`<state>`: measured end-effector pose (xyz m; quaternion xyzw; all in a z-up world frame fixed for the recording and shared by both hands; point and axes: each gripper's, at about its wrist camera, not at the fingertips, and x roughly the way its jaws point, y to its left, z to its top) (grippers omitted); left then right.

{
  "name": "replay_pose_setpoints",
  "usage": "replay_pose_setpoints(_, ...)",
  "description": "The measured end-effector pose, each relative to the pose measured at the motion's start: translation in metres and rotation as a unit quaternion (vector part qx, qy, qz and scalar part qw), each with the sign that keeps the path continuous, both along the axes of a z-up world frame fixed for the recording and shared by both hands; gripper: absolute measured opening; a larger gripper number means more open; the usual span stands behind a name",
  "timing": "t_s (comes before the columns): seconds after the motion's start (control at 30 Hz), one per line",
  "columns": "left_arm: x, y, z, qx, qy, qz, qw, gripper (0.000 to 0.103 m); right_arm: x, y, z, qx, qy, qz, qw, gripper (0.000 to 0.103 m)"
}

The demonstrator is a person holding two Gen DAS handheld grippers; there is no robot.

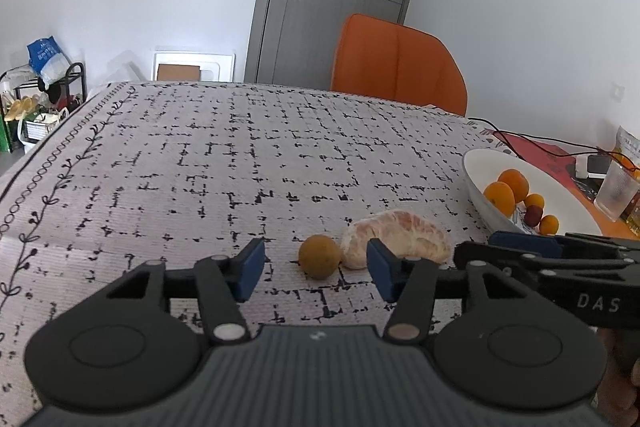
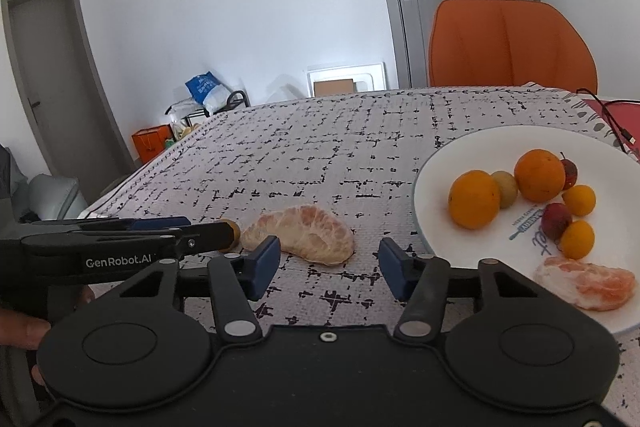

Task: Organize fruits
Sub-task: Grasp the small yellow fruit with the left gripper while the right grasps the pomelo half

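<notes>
Left gripper (image 1: 316,271) half open, empty, just short of brown fruit (image 1: 320,256) on cloth (image 1: 200,167). Right gripper (image 2: 329,267) likewise, before pomelo wedge (image 2: 300,233). Wedge soft, tears easily: grip lightly across thick middle. Plate (image 2: 440,155) close at right.

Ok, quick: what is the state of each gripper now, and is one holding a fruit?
Left gripper: open, holding nothing; brown fruit lies just ahead.
Right gripper: open, holding nothing; peeled segment lies just ahead.
</notes>
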<state>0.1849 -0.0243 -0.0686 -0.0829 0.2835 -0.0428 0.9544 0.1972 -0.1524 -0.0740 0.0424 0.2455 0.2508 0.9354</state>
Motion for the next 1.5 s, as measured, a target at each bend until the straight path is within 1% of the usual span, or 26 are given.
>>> replay_pose_setpoints(0.13,0.007,0.0,-0.003,-0.006,0.004,0.008,0.9999,0.053,0.006,0.005,-0.001,-0.008,0.001,-0.002,1.0,0.052)
replay_pose_setpoints(0.23,0.01,-0.001,-0.004,-0.013,0.006,0.004,0.9999,0.042,0.01,0.009,0.0,-0.014,0.002,0.0,1.0,0.052)
replay_pose_setpoints(0.3,0.011,0.001,-0.006,-0.019,0.011,0.002,0.9998,0.023,0.011,0.013,0.0,-0.019,0.001,0.003,1.0,0.052)
replay_pose_setpoints(0.33,0.011,0.003,-0.007,-0.026,0.011,0.001,0.9996,0.023,0.012,0.016,0.001,-0.022,0.0,0.004,1.0,0.052)
replay_pose_setpoints(0.57,0.002,0.014,-0.005,-0.035,0.008,0.013,0.9993,0.023,0.02,0.03,0.003,-0.044,-0.008,0.012,0.999,0.053)
replay_pose_setpoints(0.67,-0.002,0.021,-0.004,-0.037,0.008,0.021,0.999,0.023,0.022,0.033,0.003,-0.046,-0.009,0.014,0.999,0.055)
replay_pose_setpoints(0.8,-0.006,0.03,-0.003,-0.041,0.008,0.033,0.9986,0.023,0.026,0.037,0.002,-0.055,-0.01,0.017,0.998,0.06)
replay_pose_setpoints(1.03,-0.013,0.038,0.0,-0.042,0.004,0.042,0.9982,0.023,0.024,0.046,0.0,-0.078,-0.016,0.028,0.996,0.062)
replay_pose_setpoints(1.07,-0.014,0.038,0.0,-0.042,0.003,0.043,0.9982,0.023,0.022,0.046,0.0,-0.076,-0.014,0.031,0.997,0.061)
replay_pose_setpoints(1.2,-0.018,0.039,0.0,-0.039,0.003,0.044,0.9983,0.023,0.013,0.045,0.002,-0.071,-0.011,0.043,0.997,0.053)
replay_pose_setpoints(1.33,-0.022,0.039,0.0,-0.04,0.003,0.044,0.9982,0.023,0.004,0.045,0.003,-0.066,-0.008,0.053,0.996,0.048)
replay_pose_setpoints(1.5,-0.026,0.04,0.001,-0.04,0.001,0.042,0.9983,0.023,0.0,0.045,0.004,-0.059,-0.005,0.061,0.996,0.048)
